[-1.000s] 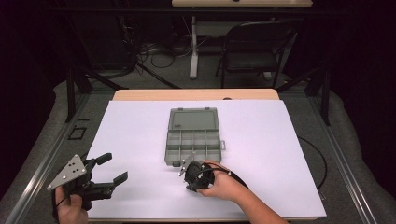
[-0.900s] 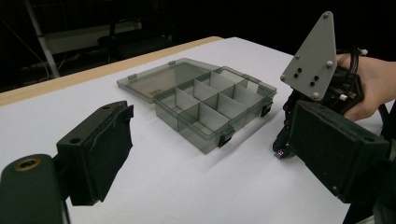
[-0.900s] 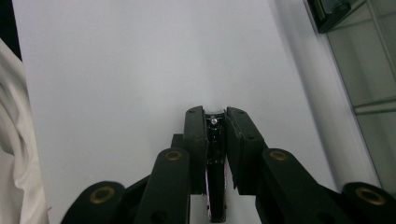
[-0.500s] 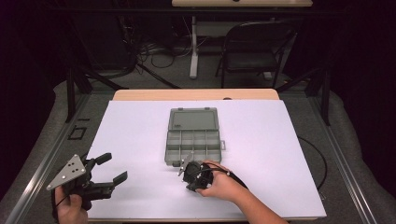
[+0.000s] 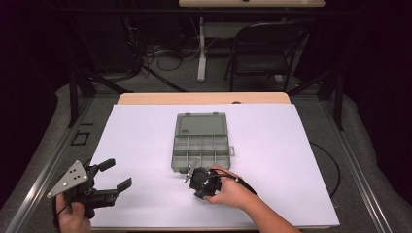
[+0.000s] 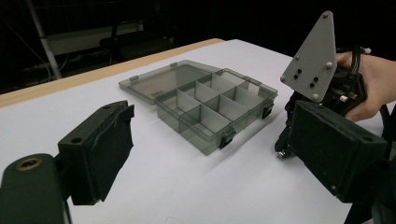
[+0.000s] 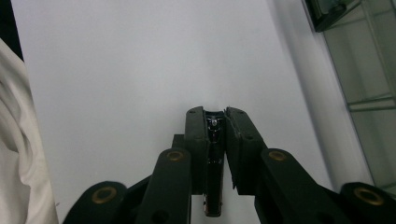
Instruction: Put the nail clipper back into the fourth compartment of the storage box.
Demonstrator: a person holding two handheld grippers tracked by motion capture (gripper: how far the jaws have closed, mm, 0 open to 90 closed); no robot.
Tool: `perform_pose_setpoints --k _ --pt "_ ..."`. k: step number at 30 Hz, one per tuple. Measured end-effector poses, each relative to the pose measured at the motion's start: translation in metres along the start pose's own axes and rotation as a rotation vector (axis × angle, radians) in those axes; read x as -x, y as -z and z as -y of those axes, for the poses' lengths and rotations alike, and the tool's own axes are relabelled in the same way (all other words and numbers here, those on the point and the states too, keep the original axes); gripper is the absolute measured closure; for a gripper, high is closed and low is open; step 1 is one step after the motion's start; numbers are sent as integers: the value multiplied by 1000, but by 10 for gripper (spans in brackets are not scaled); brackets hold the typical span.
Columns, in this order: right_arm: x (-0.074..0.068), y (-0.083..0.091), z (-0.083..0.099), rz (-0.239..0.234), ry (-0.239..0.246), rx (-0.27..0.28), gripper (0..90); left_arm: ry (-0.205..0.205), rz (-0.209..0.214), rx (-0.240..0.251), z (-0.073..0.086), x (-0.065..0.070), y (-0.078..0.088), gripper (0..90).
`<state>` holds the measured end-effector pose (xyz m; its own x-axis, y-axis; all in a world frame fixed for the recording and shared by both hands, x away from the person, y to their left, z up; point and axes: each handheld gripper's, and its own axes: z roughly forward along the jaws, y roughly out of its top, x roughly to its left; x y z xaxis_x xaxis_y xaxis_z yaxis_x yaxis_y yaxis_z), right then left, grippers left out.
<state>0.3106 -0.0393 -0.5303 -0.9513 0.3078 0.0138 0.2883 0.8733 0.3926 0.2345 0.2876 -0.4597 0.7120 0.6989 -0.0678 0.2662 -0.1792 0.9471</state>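
A grey see-through organizer box [image 5: 200, 145] lies open mid-table, its lid [image 5: 201, 124] flat behind the divided compartments; it also appears in the left gripper view [image 6: 215, 109]. My right gripper [image 5: 193, 184] is just in front of the box, pointed down at the white surface, its grey plate [image 6: 313, 60] upright. In its own view the right gripper [image 7: 218, 121] is shut on a slim, dark, shiny object [image 7: 214, 158]. My left gripper [image 5: 117, 174] rests at the front left, open and holding nothing [image 6: 215, 158], aimed toward the box.
A white sheet [image 5: 272, 145] covers the table, with a wooden strip [image 5: 204, 98] at the far edge. A corner of the box [image 7: 369, 70] and white cloth [image 7: 18, 140] flank the right gripper. A chair [image 5: 262, 53] stands beyond the table.
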Motion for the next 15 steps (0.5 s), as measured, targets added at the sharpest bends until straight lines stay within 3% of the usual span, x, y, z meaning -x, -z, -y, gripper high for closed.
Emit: perform_pose_setpoints --k 15 --pt "3 16 -3 12 -8 24 804 -1 -3 -2 0 0 0 137"
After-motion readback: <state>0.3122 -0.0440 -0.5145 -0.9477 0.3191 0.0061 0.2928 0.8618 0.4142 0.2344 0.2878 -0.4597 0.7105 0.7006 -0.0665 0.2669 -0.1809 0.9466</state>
